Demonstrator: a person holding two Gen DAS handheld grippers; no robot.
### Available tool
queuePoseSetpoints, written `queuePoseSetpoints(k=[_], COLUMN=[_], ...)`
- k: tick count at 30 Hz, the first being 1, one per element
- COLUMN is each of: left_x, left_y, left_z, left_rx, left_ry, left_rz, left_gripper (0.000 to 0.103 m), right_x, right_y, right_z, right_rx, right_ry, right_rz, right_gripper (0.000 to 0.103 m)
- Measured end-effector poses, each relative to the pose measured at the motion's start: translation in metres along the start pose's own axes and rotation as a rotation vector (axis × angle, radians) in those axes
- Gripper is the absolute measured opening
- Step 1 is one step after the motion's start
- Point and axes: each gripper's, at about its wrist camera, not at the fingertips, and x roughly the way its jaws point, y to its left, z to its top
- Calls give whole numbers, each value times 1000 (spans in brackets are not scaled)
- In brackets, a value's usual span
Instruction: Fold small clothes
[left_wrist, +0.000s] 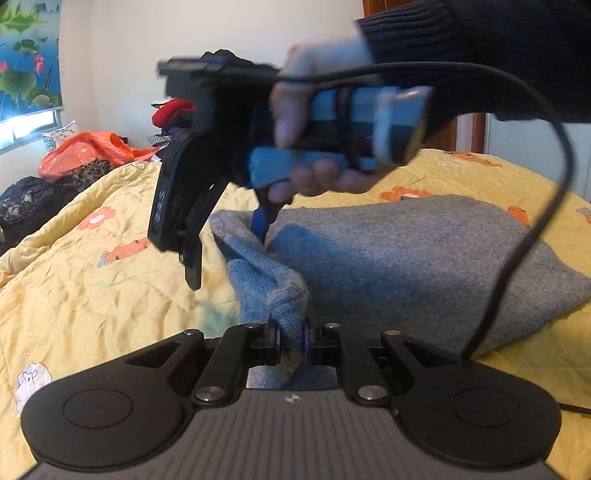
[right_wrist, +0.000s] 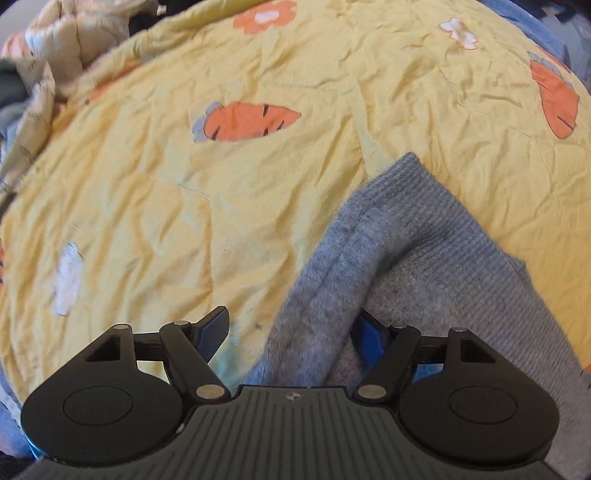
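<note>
Grey sweater (left_wrist: 406, 251) lies on the yellow quilt (right_wrist: 184, 206). Left tool (left_wrist: 291, 338) clamped on its edge at 6 o'clock, anchoring it; right tool (right_wrist: 291, 332) apart, straddling the cuff, presumably to grasp.

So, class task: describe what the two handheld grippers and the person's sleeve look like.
Both the left gripper and the right gripper are matte black, with ribbed bodies, round side discs and blue pads. The right one has a blue-wrapped handle and a black cable. The sleeve is dark ribbed knit.
</note>
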Motion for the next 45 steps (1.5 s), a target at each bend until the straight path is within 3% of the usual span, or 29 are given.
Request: queuePoseSetpoints(k=[2,4,5,7,10,15,21,26,31,35,39,42,45], left_x=[1,2,2,1,-1,-5,2,14,24,35,58,55,43], left_y=[-1,0,1,3,3,-22,-80,-140,-185,-205,-208,-211,-203], left_z=[1,2,2,5,11,29,56,59,51,44,40,37,34], left_rx=[-2,-8,-12,-24,-32,13,77,155,216,265,277,283,289], left_ry=[0,5,8,11,2,-37,-67,-21,37,64,115,116,103], left_rz=[-1,-2,-3,-10,-27,-111,-267,-376,-441,-452,-447,-454,-498], left_gripper=[10,10,10,10,10,10,10,10,10,10,10,10,14], right_x=[2,1,1,-5,-17,-55,-101,-113,-106,-100,-96,-89,-87], right_y=[0,1,-1,-13,-37,-88,-170,-231,-262,-276,-284,-288,-296], right_z=[4,4,3,1,-10,-52,-128,-205,-264,-290,-301,-306,-312], right_rx=[-10,-48,-57,-46,-3,94,239,382,486,533,554,582,654], right_ry=[1,-20,-26,-40,-86,-214,-319,-374,-401,-439,-467,-472,-496], right_rz=[-19,-53,-62,-37,44,160,156,150,157,178,192,218,296], right_gripper=[73,51,46,32,21,19,18,17,17,17,16,16,29])
